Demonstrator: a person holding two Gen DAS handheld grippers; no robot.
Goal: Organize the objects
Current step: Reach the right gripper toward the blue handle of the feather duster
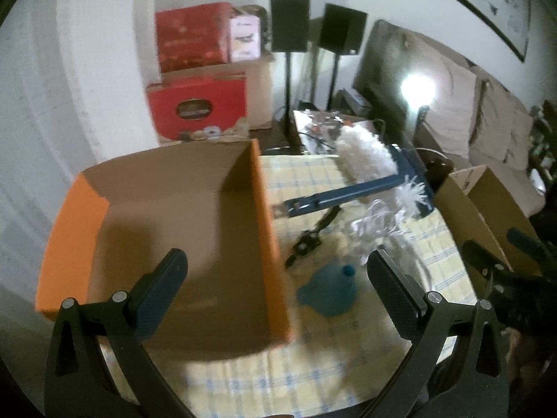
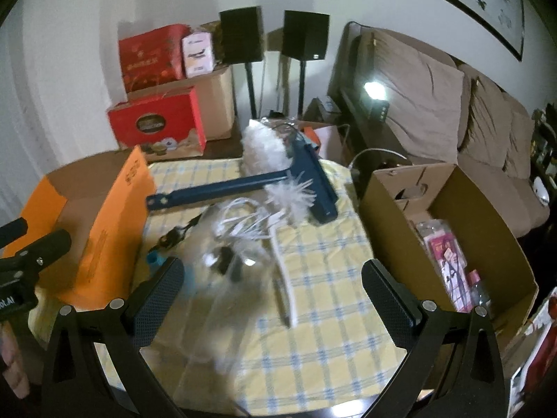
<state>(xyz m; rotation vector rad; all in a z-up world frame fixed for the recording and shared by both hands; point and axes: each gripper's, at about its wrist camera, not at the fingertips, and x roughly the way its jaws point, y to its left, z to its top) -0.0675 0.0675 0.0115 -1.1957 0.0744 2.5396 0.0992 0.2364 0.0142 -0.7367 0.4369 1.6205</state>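
An empty orange box [image 1: 181,230] stands on the left of the yellow checked table [image 2: 330,331]; it also shows in the right wrist view [image 2: 104,216]. A blue squeegee [image 2: 250,184] with a white duster [image 2: 264,146] lies at the back. White cables [image 2: 243,223], a black strap [image 1: 310,240], a blue funnel [image 1: 329,292] and a clear plastic bag [image 2: 222,278] lie in the middle. A brown box [image 2: 449,233] on the right holds packets. My left gripper [image 1: 276,275] is open over the orange box's right wall. My right gripper [image 2: 273,285] is open above the bag.
Red boxes [image 2: 156,122] and cardboard boxes are stacked against the far wall. Two black speakers [image 2: 306,35] stand on poles behind the table. A sofa [image 2: 452,111] with cushions runs along the right. A thin white strip [image 2: 285,278] lies on the cloth.
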